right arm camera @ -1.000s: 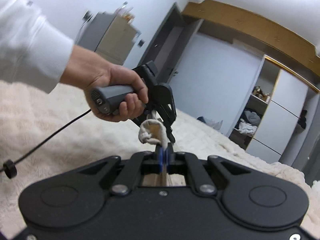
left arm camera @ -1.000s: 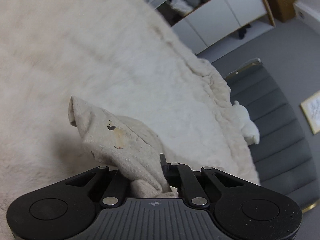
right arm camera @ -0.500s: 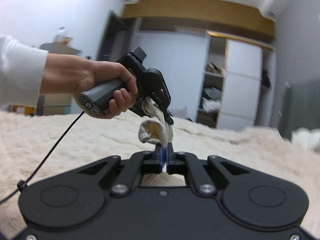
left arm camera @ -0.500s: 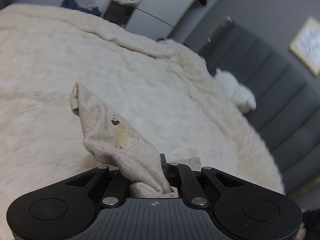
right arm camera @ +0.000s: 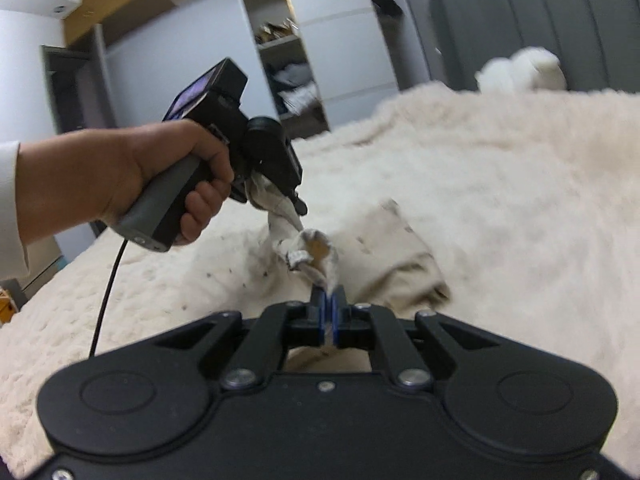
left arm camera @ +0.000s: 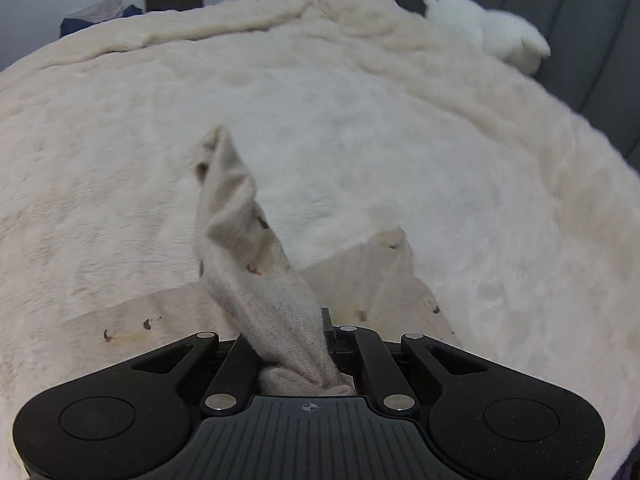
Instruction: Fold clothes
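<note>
Shirt pinched in both my grippers, over the bed

Left gripper [right arm camera: 298,210] and right gripper [right arm camera: 329,312] each have jaws clamped on a bunched bit of the beige shirt [right arm camera: 312,250]; the rest trails onto the fluffy cream blanket [left arm camera: 360,128], white plush toy [left arm camera: 492,32] by the headboard.

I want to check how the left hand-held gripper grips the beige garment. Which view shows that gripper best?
The right wrist view: it shows the whole left hand-held gripper from outside, in a hand, shut on the beige garment. Its own left wrist view shows only its black base with bunched cloth covering the fingers.
</note>
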`<action>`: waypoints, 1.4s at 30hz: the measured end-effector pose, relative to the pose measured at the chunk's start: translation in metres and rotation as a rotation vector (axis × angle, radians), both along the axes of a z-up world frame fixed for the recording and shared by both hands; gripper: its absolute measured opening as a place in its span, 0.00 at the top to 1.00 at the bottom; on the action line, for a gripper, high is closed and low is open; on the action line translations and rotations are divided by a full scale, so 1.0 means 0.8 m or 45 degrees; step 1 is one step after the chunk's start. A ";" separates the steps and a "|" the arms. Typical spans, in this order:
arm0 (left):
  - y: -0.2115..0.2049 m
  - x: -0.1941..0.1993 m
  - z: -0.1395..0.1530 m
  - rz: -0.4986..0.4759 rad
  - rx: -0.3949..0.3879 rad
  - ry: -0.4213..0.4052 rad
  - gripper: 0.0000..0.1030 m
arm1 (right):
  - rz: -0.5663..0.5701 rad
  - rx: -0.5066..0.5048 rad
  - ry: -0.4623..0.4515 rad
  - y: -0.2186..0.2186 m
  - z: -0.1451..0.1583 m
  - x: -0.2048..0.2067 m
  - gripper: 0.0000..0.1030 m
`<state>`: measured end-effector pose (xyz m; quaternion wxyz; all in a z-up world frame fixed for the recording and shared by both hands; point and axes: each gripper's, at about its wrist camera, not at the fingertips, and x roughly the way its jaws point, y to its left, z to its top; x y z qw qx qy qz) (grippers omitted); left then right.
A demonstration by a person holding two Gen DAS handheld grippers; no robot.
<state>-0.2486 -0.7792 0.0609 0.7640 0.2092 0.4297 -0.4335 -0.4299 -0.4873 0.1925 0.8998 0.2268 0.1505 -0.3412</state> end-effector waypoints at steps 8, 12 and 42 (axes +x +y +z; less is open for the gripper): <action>-0.043 -0.040 -0.052 -0.056 0.125 -0.038 0.97 | -0.078 0.190 0.077 -0.024 -0.022 -0.001 1.00; -0.055 -0.047 -0.071 -0.083 0.168 -0.040 0.93 | -0.085 0.200 0.116 -0.015 -0.025 -0.001 1.00; 0.259 0.151 -0.097 0.243 -0.439 0.468 0.27 | -0.275 0.528 -0.105 -0.262 -0.057 0.071 0.66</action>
